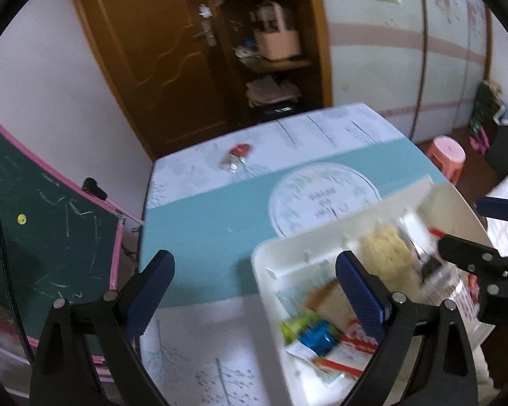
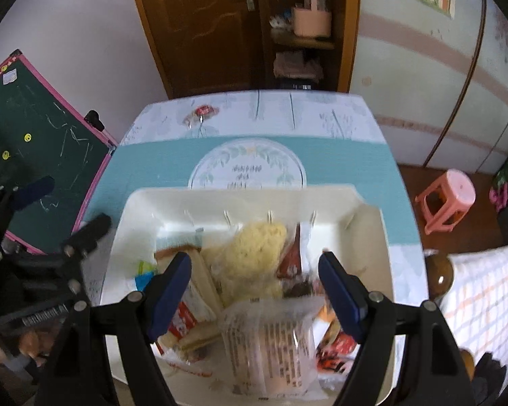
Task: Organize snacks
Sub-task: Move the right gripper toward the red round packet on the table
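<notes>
The white bin [image 2: 372, 233] on my table [image 2: 145, 169] already holds most snacks: noodle block [image 2: 254, 250], sandwich packs and small wrappers. Both my left gripper [image 1: 254, 291] and right gripper [image 2: 254, 284] hang spread and empty. One red-topped snack packet [image 2: 201, 113] remains alone at the table's far edge, well apart from the bin.
</notes>
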`<state>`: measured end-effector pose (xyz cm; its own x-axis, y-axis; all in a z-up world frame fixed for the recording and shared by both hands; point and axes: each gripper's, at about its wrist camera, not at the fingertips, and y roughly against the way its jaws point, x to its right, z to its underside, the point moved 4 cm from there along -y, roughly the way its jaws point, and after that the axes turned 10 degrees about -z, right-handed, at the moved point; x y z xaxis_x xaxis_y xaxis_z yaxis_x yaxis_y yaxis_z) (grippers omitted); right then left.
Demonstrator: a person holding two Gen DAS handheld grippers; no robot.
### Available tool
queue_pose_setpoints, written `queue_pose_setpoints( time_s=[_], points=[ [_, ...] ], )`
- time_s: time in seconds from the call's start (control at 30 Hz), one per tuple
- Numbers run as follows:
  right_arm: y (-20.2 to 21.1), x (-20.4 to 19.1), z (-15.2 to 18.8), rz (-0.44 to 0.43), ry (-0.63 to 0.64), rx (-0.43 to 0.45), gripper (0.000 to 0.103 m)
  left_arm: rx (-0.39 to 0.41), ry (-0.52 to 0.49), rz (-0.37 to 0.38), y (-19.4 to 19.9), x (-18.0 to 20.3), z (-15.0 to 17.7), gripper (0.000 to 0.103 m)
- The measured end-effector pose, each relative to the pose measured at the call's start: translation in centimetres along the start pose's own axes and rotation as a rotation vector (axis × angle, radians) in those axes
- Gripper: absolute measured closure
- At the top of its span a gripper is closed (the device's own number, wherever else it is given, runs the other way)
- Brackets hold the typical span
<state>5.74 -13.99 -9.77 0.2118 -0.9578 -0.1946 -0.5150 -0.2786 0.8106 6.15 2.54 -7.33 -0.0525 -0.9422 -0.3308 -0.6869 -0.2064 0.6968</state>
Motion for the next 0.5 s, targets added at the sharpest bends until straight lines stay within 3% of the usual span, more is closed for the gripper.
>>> queue_pose_setpoints(
  time_s=[0.27,0.5],
  points=[
    [2.5,-2.8,-6.0,0.077,0.153,0.098,0.025,0.102,0.062,-0.077,0.3,-4.9,-4.7,0.007],
    [3.7,-4.0,-15.2,0.132,0.256,0.175,0.025,0.191,0.120,-0.163,0.1,-10.2,-10.5,0.007]
  ],
)
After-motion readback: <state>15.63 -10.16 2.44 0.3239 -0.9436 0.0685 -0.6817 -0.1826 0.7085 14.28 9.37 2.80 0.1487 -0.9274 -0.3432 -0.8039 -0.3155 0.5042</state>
